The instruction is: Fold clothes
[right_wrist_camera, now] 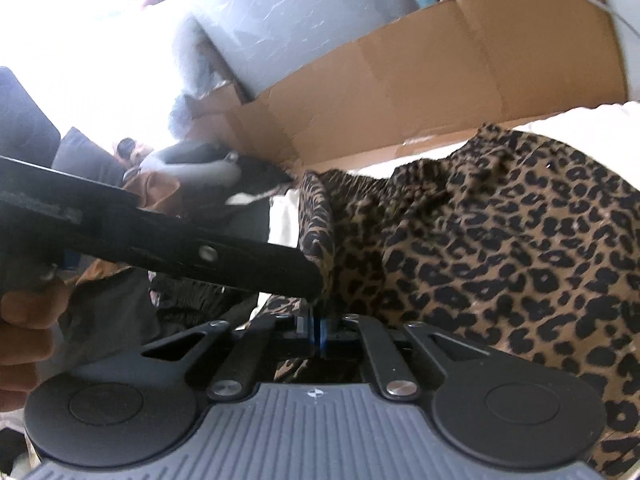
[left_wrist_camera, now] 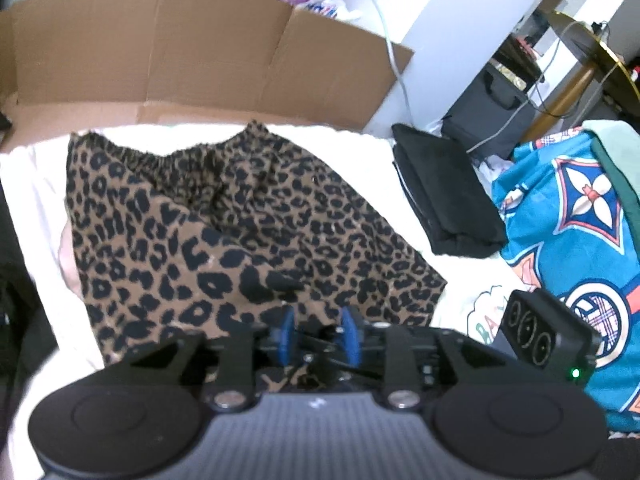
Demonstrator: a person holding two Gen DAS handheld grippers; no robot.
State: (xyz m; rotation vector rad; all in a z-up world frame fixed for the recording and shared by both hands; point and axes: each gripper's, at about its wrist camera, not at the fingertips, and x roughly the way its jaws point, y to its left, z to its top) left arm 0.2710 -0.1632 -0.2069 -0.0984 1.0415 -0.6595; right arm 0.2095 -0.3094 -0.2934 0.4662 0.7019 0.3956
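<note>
here the left tool (left_wrist_camera: pixel 316 330) is held spread just over the leopard garment (left_wrist_camera: pixel 240 216); the right tool (right_wrist_camera: pixel 322 334) is pressed together at its hem.

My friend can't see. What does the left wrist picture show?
A leopard-print garment lies spread on a white bed, with the left gripper just over its near edge, blue pads apart. Folded black clothes and a blue patterned blanket sit to the right; a cardboard box stands behind.

One leopard-print garment (left_wrist_camera: pixel 224 232), one folded black garment (left_wrist_camera: pixel 444 196), one cardboard box (left_wrist_camera: pixel 192 52), two hand-held grippers (left_wrist_camera: pixel 316 334)
</note>
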